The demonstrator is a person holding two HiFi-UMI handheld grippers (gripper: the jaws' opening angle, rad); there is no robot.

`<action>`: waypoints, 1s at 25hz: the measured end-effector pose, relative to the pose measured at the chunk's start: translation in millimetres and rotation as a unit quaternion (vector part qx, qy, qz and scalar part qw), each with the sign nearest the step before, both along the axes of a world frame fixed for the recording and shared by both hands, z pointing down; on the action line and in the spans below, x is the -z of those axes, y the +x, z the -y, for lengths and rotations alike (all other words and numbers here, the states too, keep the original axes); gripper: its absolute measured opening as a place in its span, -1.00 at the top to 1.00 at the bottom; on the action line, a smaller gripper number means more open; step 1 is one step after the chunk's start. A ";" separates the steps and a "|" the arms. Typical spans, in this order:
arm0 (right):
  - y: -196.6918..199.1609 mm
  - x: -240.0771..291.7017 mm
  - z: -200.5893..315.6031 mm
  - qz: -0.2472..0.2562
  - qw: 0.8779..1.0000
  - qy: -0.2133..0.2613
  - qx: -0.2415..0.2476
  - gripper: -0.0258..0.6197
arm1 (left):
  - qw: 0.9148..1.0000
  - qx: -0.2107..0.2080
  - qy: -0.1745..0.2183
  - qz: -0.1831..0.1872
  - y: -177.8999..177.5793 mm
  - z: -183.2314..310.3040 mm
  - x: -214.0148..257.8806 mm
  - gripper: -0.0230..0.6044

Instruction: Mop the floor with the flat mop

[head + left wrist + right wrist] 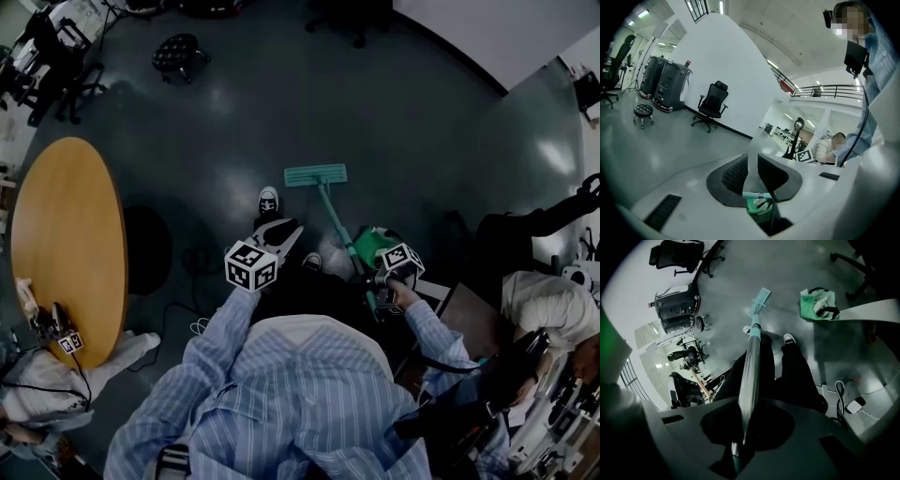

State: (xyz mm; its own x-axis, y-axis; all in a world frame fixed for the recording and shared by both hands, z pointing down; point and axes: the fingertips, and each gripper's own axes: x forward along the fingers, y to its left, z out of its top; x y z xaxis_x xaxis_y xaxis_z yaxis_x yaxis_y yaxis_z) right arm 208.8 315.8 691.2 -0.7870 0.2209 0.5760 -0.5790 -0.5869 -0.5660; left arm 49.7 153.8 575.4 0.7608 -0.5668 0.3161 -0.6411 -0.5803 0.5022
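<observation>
1. Jaws of our left gripper (752,161) stand apart, nothing between them.
2. Our right gripper (746,427) clamps the flat mop handle (751,371).
3. We see the mop head (315,174) flat on the floor (234,112), just beyond our shoe (268,200).

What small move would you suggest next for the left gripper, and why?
Probably swing the left gripper across to the teal-and-silver mop handle and close on it. Its fingers stand apart with nothing between them, while only the right gripper clamps that handle. The teal flat mop head already lies on the grey floor, so a second grip should steady the push.
</observation>
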 end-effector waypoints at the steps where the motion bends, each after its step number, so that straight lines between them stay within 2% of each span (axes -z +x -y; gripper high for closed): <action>1: 1.6 0.1 -2.5 -0.002 1.000 0.000 0.005 0.74 | 1.000 0.001 0.001 0.000 0.0 -1.1 0.0 0.71; 12: -0.3 5.0 -2.4 -0.008 1.000 0.014 0.014 0.74 | 1.000 -0.004 0.003 0.001 1.8 1.2 1.8 0.71; 16: -1.8 8.3 6.7 -0.002 1.000 0.016 0.000 0.74 | 1.000 -0.004 -0.002 -0.001 3.3 7.5 -0.6 0.71; 25: -18.9 0.8 65.4 -0.017 0.999 0.030 0.019 0.74 | 1.000 -0.016 -0.021 -0.002 -0.8 41.6 -9.2 0.71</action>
